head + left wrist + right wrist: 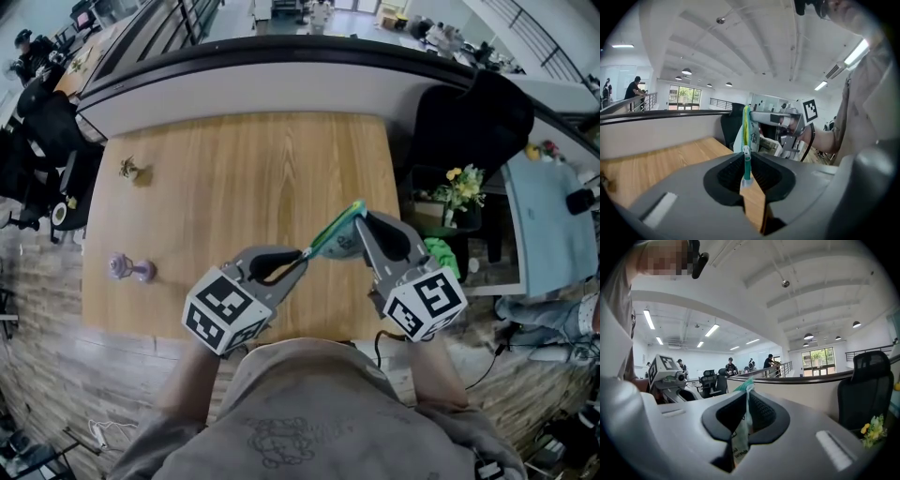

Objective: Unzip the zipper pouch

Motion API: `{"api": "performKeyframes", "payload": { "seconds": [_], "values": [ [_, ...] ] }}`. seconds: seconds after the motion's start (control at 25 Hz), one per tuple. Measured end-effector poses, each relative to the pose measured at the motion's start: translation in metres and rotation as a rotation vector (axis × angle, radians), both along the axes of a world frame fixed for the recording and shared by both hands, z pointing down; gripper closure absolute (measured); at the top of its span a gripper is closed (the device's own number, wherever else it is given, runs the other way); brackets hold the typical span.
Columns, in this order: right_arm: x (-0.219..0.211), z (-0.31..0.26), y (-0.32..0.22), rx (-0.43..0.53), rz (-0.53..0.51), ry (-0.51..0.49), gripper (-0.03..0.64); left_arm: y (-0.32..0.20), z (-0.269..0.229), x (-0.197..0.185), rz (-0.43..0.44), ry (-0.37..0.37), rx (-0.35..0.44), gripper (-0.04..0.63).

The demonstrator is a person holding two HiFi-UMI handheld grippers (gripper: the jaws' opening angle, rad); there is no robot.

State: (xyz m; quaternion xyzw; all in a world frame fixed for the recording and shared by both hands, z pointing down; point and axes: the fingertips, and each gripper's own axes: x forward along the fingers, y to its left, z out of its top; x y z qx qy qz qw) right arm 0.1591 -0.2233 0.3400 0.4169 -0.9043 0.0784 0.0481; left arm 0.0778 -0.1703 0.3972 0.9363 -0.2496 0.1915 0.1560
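Pinching zipper pull (747, 165) in left gripper (301, 254), right gripper (362, 225) clamping pouch (339, 236), pink object (127, 269) on table (244, 169).

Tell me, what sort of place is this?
Probably an open-plan office or workshop on an upper floor: a light wooden table, a black office chair, a dark metal balcony railing and a long ceiling strip light.

white zipper pouch (345, 245), green zip (335, 228) uppermost, held aloft

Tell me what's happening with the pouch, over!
Left gripper shut on zipper pull. Right gripper shut on pouch edge. Pouch held above table. Purple object far left, clear.
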Motion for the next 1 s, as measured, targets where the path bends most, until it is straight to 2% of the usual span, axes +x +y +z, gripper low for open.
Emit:
{"api": "performKeyframes", "payload": {
  "seconds": [0.16,0.28,0.52,0.68,0.8,1.0],
  "values": [
    [0.017,-0.004,-0.008,-0.005,0.055,-0.031,0.592,0.002,0.012,-0.02,-0.036,-0.018,-0.022,0.552],
    [0.022,-0.003,-0.011,-0.018,0.062,-0.039,0.592,0.0,0.012,-0.03,-0.069,0.012,-0.034,0.552],
    [0.009,-0.002,-0.011,-0.029,0.058,-0.051,0.592,-0.004,0.008,-0.045,-0.102,0.01,-0.009,0.549],
    [0.001,-0.019,-0.01,0.004,0.037,-0.089,0.592,-0.008,0.003,-0.053,-0.154,0.015,0.017,0.545],
    [0.0,-0.037,-0.011,0.044,0.045,-0.116,0.591,-0.012,-0.009,-0.062,-0.202,-0.002,0.063,0.546],
    [0.001,-0.072,-0.014,0.134,0.066,-0.122,0.591,-0.028,-0.053,-0.076,-0.284,0.019,0.197,0.557]
  ]
}}
